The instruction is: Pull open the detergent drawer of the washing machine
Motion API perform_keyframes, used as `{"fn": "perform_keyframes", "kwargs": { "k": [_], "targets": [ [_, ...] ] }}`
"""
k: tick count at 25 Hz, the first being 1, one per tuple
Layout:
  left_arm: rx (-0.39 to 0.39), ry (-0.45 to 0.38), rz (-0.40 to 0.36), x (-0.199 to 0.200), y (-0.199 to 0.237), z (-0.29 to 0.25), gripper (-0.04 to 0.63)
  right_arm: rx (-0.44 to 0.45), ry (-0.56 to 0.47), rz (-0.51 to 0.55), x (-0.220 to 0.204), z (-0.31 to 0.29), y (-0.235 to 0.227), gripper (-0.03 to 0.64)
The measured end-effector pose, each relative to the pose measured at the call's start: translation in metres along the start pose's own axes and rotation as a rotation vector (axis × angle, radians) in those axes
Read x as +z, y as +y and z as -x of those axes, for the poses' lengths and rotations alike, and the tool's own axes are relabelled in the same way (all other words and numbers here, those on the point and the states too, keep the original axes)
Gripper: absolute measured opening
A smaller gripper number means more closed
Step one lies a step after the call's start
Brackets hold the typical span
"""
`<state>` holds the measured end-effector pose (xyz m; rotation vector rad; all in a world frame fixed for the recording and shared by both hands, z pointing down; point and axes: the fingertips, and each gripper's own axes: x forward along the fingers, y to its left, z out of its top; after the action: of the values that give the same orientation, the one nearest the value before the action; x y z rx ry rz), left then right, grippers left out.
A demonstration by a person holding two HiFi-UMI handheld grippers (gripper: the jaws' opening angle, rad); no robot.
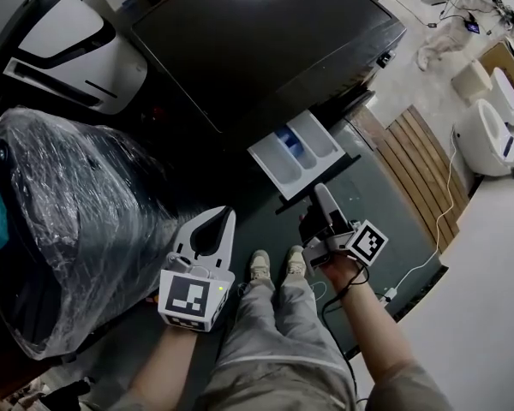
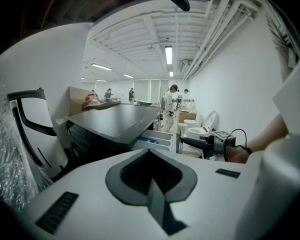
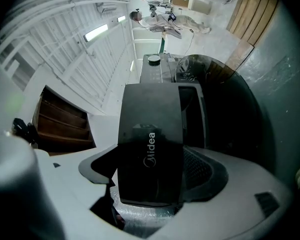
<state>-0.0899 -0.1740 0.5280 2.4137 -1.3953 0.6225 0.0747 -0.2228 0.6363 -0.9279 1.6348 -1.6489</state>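
Note:
The black washing machine [image 1: 257, 41] stands ahead of me, and its top also shows in the left gripper view [image 2: 115, 121]. Its white detergent drawer [image 1: 293, 151] with a blue compartment is pulled out towards me and shows too in the left gripper view [image 2: 157, 139]. My right gripper [image 1: 319, 197] is shut on the drawer's black front panel [image 3: 150, 149], which fills the space between its jaws [image 3: 151, 170] and carries a Midea logo. My left gripper [image 1: 229, 212] hangs lower left of the drawer, shut and holding nothing [image 2: 149, 151].
A bulky plastic-wrapped object [image 1: 60, 221] sits close on the left, a white appliance [image 1: 68, 41] behind it. Wooden slats [image 1: 420, 169], white toilets [image 1: 488, 135] and a white cable [image 1: 437, 229] lie to the right. My own shoes [image 1: 274, 268] stand below the drawer.

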Motion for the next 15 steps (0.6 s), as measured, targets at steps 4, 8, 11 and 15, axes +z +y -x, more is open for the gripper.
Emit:
{"fn": "perform_keyframes", "kwargs": {
  "k": [4,8,11,15],
  "targets": [
    [-0.003,-0.006,-0.005,0.000,-0.002,0.001,0.017,-0.013,-0.003,-0.009,0.000,0.012,-0.003,0.408],
    [-0.012,-0.006,-0.007,0.002,-0.007,0.001,0.017,-0.028,-0.005,-0.014,0.000,0.015,-0.006,0.405],
    [-0.008,-0.017,-0.001,0.004,-0.009,0.002,0.017,-0.026,-0.013,-0.021,0.000,0.015,-0.005,0.405],
    [-0.014,-0.025,-0.008,0.006,-0.012,0.004,0.017,-0.042,-0.015,0.001,0.001,0.016,-0.004,0.407]
  ]
}}
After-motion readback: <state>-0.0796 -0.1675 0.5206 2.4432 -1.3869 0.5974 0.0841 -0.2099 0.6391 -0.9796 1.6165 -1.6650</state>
